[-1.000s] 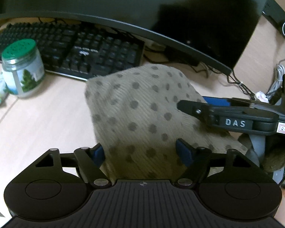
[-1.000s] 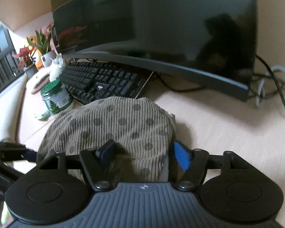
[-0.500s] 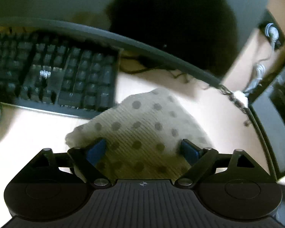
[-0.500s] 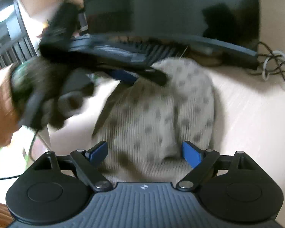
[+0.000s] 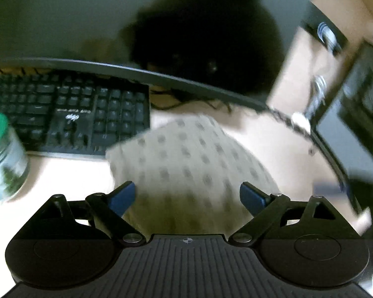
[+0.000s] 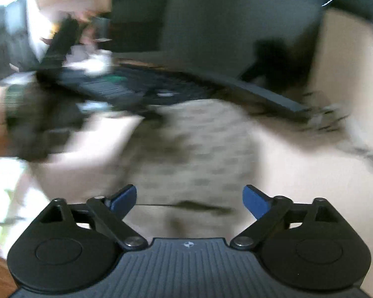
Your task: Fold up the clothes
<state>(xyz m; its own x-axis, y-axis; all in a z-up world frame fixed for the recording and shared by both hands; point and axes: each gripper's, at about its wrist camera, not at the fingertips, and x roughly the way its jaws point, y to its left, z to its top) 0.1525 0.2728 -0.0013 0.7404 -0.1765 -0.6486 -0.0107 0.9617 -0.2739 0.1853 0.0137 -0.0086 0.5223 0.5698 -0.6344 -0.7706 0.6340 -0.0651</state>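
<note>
A folded olive ribbed garment with grey dots (image 5: 186,164) lies on the light desk in front of the keyboard; it also shows, blurred, in the right wrist view (image 6: 196,154). My left gripper (image 5: 187,196) is open and empty, its blue fingertips spread wide above the garment's near part. My right gripper (image 6: 189,198) is open and empty, hovering over the garment's near edge. The left gripper with the gloved hand (image 6: 69,92) shows blurred at the left of the right wrist view, above the garment's far left side.
A black keyboard (image 5: 69,114) and a curved monitor (image 5: 161,24) stand behind the garment. A green-lidded jar (image 5: 2,154) is at the left. Cables (image 5: 293,124) and a dark device (image 5: 360,114) are at the right.
Both grippers have opened wide and pulled back from the garment. The left gripper swung left, bringing the jar into view. The right gripper moved over the garment; both views are now motion-blurred.
</note>
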